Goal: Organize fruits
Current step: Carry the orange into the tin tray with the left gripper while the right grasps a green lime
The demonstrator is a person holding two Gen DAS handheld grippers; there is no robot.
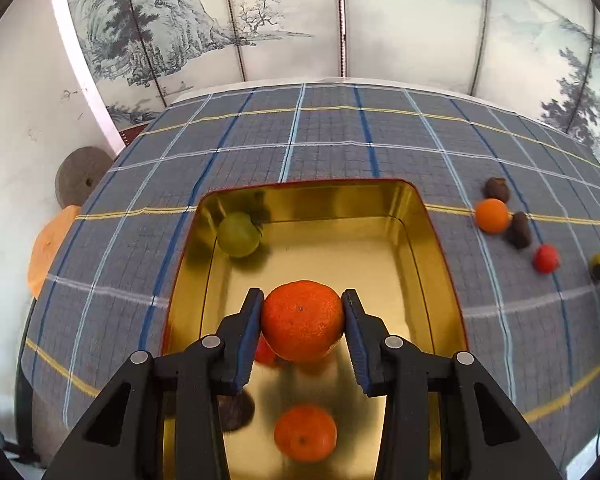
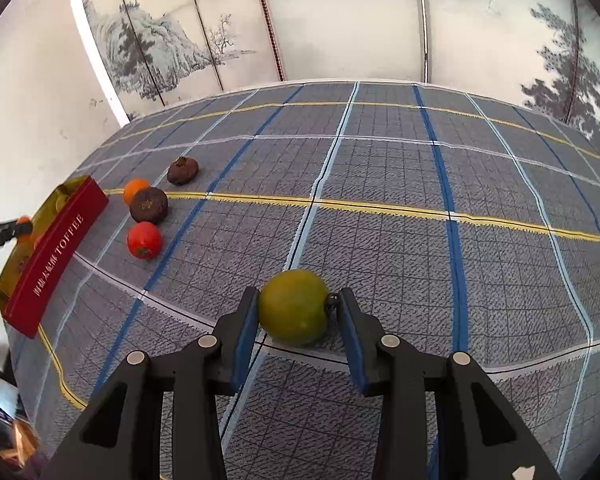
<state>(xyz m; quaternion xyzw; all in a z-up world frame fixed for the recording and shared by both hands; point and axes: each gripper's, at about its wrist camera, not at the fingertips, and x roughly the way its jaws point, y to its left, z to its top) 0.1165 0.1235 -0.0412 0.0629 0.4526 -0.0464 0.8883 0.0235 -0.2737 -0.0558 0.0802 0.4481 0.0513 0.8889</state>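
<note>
My left gripper (image 1: pixel 303 304) is shut on an orange tangerine (image 1: pixel 302 320) and holds it above the gold tin box (image 1: pixel 440 248). In the box lie a green fruit (image 1: pixel 238 234), another tangerine (image 1: pixel 305 433), a red fruit (image 1: pixel 265 353) and a dark fruit (image 1: pixel 236 412). My right gripper (image 2: pixel 296 304) is around a green apple (image 2: pixel 293 306) on the checked cloth; the left pad touches it and the stem meets the right pad. Left of it on the cloth lie a red fruit (image 2: pixel 144 240), two dark fruits (image 2: pixel 149 205) (image 2: pixel 182 170) and an orange (image 2: pixel 135 189).
The tin's red side reads TOFFEE (image 2: pixel 56 256) at the table's left edge. The checked blue-grey tablecloth (image 2: pixel 380 184) covers the table. A painted folding screen (image 2: pixel 340 20) stands behind it. An orange stool (image 1: pixel 48 248) and a grey disc (image 1: pixel 82 176) sit left of the table.
</note>
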